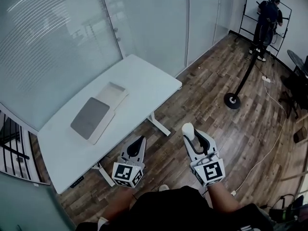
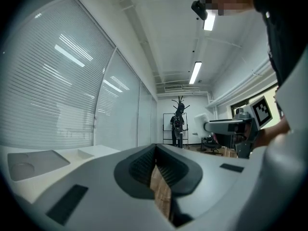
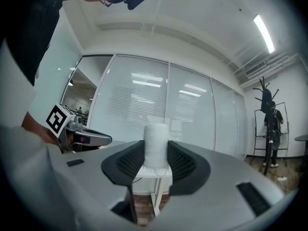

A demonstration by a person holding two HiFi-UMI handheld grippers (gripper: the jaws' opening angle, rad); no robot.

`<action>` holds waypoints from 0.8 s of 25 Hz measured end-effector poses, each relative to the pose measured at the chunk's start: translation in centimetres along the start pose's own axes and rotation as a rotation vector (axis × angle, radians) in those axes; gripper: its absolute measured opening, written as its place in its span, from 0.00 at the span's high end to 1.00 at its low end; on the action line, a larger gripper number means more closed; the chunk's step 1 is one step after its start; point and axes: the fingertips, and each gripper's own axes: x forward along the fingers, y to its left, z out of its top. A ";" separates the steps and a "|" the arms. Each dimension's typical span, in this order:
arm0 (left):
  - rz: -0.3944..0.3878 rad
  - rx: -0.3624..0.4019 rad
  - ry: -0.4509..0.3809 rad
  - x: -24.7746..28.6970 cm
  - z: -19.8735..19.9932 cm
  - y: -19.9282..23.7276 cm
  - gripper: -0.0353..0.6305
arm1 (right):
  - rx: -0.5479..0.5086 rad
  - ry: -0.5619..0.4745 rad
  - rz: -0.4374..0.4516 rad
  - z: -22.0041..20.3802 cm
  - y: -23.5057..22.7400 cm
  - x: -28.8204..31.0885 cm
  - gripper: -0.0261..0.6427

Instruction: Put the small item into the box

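A small white cylinder-shaped item (image 1: 187,128) stands upright between the jaws of my right gripper (image 1: 189,133), which is shut on it over the wooden floor. In the right gripper view the item (image 3: 156,143) fills the gap between the dark pads. My left gripper (image 1: 140,140) is held beside it, near the table's front edge, its jaws together with nothing in them. The open box (image 1: 94,117), a flat grey tray with a beige part behind it, lies on the white table (image 1: 144,78) ahead and to the left of both grippers. In the left gripper view the box (image 2: 33,161) shows at the left.
Glass partitions with blinds (image 1: 48,42) stand behind the table. A person (image 1: 267,18) stands by a black rack at the far right. A floor stand's round base (image 1: 233,100) and a white cable (image 1: 274,105) are on the wooden floor.
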 end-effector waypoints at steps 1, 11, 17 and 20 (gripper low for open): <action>0.004 -0.003 0.003 0.0 -0.1 0.6 0.93 | 0.000 0.001 0.004 -0.1 0.2 0.6 0.73; 0.054 -0.041 0.022 2.6 -1.7 4.2 0.93 | 0.009 0.028 0.050 -1.5 -1.0 6.1 0.73; 0.092 -0.033 0.026 6.0 -1.6 6.3 0.93 | -0.002 0.034 0.121 -2.5 -2.5 11.0 0.73; 0.121 -0.020 0.026 8.1 -1.5 7.8 0.93 | 0.003 0.039 0.160 -3.4 -3.8 13.8 0.73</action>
